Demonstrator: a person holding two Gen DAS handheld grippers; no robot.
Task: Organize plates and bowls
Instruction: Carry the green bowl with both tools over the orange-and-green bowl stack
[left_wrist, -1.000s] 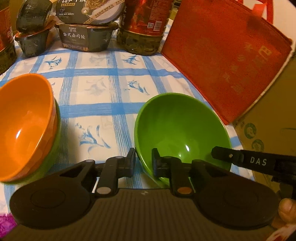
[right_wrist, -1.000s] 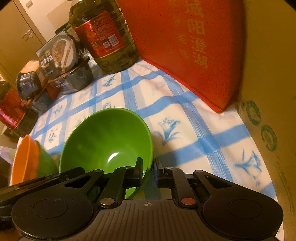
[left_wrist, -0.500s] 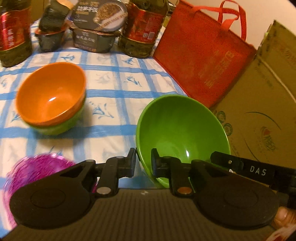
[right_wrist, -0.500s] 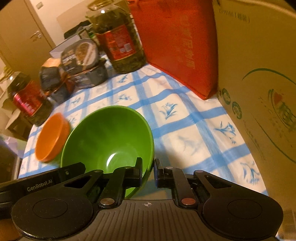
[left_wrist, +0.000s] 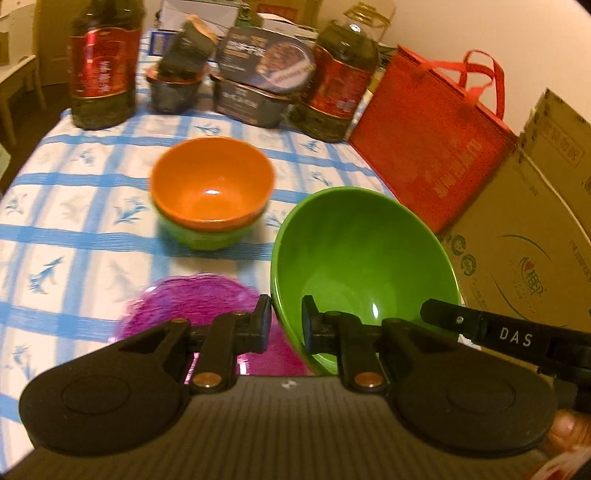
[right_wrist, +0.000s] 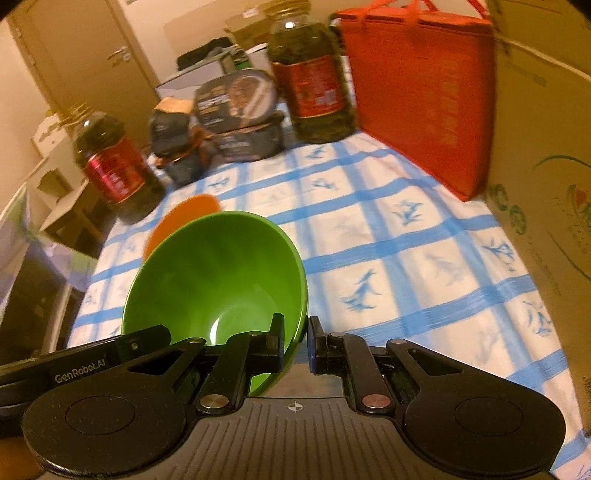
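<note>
While both units clamp the same green bowl, the step in hand reads as a carry toward the stack. The left hand-held gripper is closed almost fully on the bowl's left rim, 1 finger inside the wall and 1 outside. The right hand-held gripper is closed the same way on the opposite rim. The bowl appears to hang clear of the tabletop, tilted with its opening toward both cameras.

The likely destination is the orange bowl, which sits nested in a second green bowl near the middle of the tabletop, apart from the carried bowl. The next move calls for:
1. Levelling the carried bowl so its base faces down.
2. Centring it over the orange bowl.
3. Lowering both units together, then opening both at once.

Unequal motion of the 2 units could twist the rim out of 1 grip.

View differences:
- Left wrist view: shows the full stack, plus a purple plate below the fingers. It also shows the right unit's finger at the far rim.
- Right wrist view: the carried bowl hides all but an edge of the orange bowl, and the plate is not visible. It shows more open tabletop to the right, bounded by a cardboard box.
</note>
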